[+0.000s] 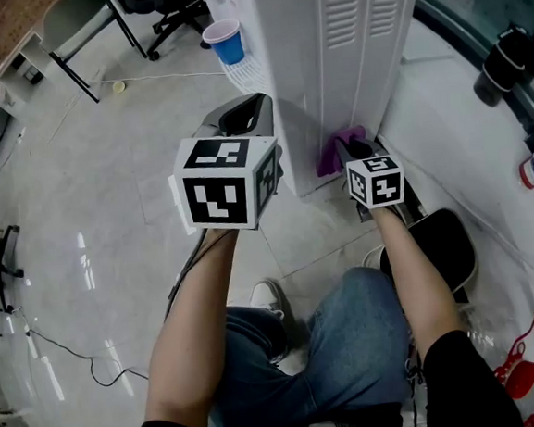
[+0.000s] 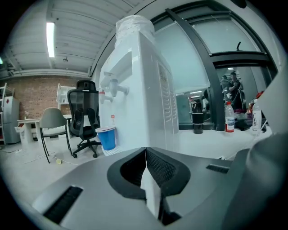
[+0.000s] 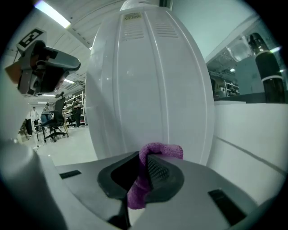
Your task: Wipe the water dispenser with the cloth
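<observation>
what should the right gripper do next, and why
Probably ease the right gripper forward to press the cloth on the dispenser, then wipe upward. Its jaws are shut on the cloth, which sits low by the dispenser; contact can't be confirmed.

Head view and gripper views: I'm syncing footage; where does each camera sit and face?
Head view: on the person's head, looking steeply down at the water dispenser; forearms, left tongs and right tongs show.
Left gripper view: rides the left tongs, faces the dispenser, taps visible; shut, empty jaws show.
Right gripper view: rides the right tongs, faces the dispenser's vented panel; jaws clamp the cloth.
Shared: the dispenser in all three; the cup in head and left views.
</observation>
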